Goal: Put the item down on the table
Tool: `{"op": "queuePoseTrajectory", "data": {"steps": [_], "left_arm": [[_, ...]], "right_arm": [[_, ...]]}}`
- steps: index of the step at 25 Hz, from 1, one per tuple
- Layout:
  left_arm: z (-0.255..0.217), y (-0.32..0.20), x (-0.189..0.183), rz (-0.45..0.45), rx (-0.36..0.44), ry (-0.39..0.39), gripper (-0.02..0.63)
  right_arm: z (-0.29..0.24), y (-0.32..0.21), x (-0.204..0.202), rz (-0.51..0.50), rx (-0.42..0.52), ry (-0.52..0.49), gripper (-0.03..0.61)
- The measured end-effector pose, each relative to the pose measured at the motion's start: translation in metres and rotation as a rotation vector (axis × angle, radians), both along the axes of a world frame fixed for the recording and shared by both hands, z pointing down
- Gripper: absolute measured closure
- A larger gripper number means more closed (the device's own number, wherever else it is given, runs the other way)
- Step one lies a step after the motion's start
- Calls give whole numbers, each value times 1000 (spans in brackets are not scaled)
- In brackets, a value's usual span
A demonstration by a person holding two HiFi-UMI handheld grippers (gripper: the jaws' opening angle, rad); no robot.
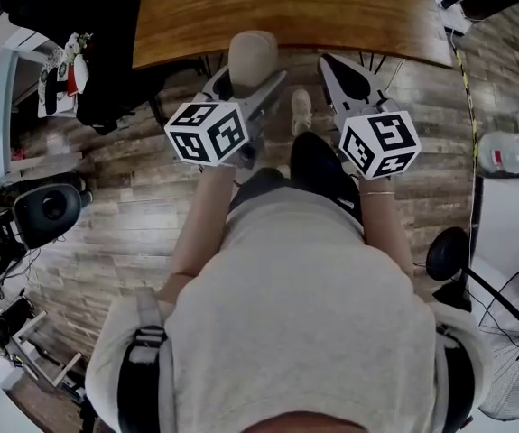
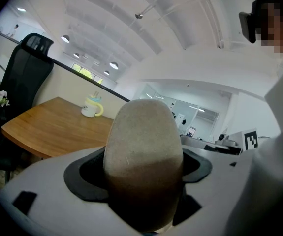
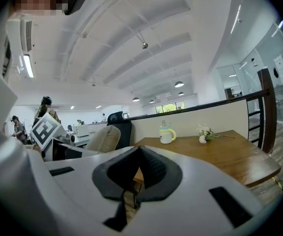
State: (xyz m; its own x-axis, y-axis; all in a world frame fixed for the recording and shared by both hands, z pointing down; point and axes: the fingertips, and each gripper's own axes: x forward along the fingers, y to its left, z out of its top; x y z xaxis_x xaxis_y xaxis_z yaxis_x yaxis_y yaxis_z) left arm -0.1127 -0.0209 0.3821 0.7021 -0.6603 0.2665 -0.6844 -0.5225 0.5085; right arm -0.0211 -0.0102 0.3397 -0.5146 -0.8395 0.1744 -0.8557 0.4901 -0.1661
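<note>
Pale shirt cloth (image 1: 304,314) on my own chest filled the bottom of the head view, and beyond it both grippers pointed toward the wooden table (image 1: 286,7). My left gripper (image 1: 245,84) was clamped on the beige rounded item (image 2: 143,141), the dark pads pressing on either side while it stood up between them. It was held above the plank floor (image 1: 133,206), its tip at the table's near edge and not resting on the top. My right gripper (image 3: 137,173) was empty, its jaws drawn together. On the table stood a white mug (image 2: 92,107) with a yellow handle and a small sprig of white flowers (image 3: 203,131). Beside the table stood a black office chair (image 2: 28,68).
</note>
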Motion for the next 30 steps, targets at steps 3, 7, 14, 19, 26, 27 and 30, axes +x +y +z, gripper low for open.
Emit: {"op": "queuePoseTrajectory", "data": {"steps": [3,7,14,19,26,27,30], "left_arm": [[4,-17,4,-12,-3,-4,198],[7,-35,25,-8,7,-25,198],[-3,-104,46,-40,23,-31,198],[-11,-150,59,-74,44,-23,198],[-19,-207,75,-109,60,-14,198],[-19,-212,78,-111,61,-12,198],[-16,-221,82,-115,54,-9,198]], "right_arm": [[1,-21,1,-21,4,-13,568],[5,-46,19,-29,17,-26,568],[3,-120,41,-71,14,-18,568],[-3,-164,55,-104,29,-8,568],[-1,-218,66,-163,24,18,568],[0,-223,67,-169,20,21,568],[4,-233,69,-179,11,25,568]]}}
